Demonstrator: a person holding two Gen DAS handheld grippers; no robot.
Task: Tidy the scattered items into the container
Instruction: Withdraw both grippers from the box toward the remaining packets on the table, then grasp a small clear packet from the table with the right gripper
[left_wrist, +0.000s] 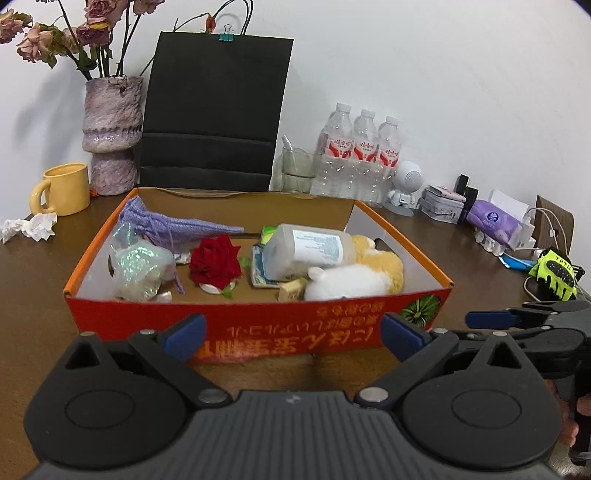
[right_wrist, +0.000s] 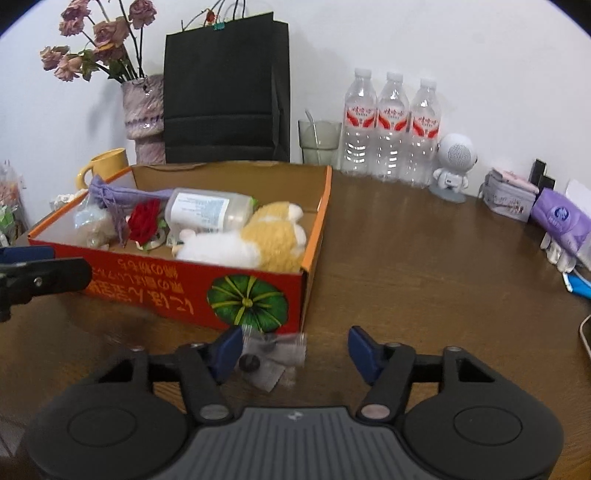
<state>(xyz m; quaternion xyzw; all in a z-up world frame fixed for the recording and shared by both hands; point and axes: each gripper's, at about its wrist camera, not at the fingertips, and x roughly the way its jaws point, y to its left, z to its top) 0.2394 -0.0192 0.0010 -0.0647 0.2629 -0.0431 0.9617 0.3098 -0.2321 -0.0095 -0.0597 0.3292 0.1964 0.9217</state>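
Observation:
The red-orange cardboard box stands on the brown table; it also shows in the right wrist view. Inside lie a red rose, a purple pouch, an iridescent bag, a plastic bottle and a plush toy. My left gripper is open and empty before the box's front wall. My right gripper is open over a small clear packet with a dark button lying on the table by the box's corner.
Behind the box stand a black paper bag, a vase of dried roses, a yellow mug, a glass, three water bottles and a white robot figure. Crumpled tissue lies left; tissue pack and glove right.

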